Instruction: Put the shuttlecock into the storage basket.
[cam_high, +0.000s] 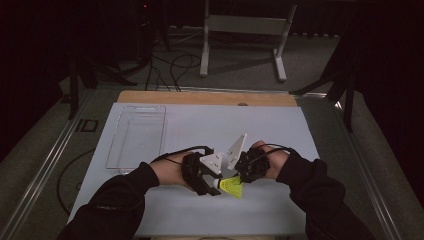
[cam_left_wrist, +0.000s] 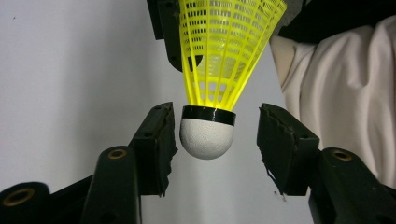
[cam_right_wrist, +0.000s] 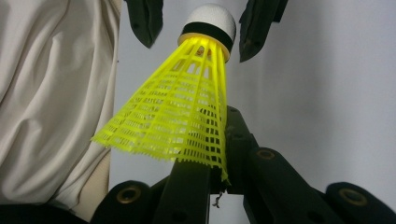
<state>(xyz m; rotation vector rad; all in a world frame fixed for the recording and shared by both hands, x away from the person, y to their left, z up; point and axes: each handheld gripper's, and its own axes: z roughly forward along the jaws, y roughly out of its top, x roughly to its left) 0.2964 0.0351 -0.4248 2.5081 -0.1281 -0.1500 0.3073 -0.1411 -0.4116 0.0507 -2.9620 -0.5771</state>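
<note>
Two hands meet low over a white table (cam_high: 280, 125), wrists turned inward so the grippers face each other. The right gripper (cam_right_wrist: 219, 161) is clamped on the yellow skirt of a shuttlecock (cam_high: 231, 187), holding it above the table. The left gripper (cam_left_wrist: 217, 135) has its jaws on either side of the white cork, one near touching, the other clear, gripping nothing.
</note>
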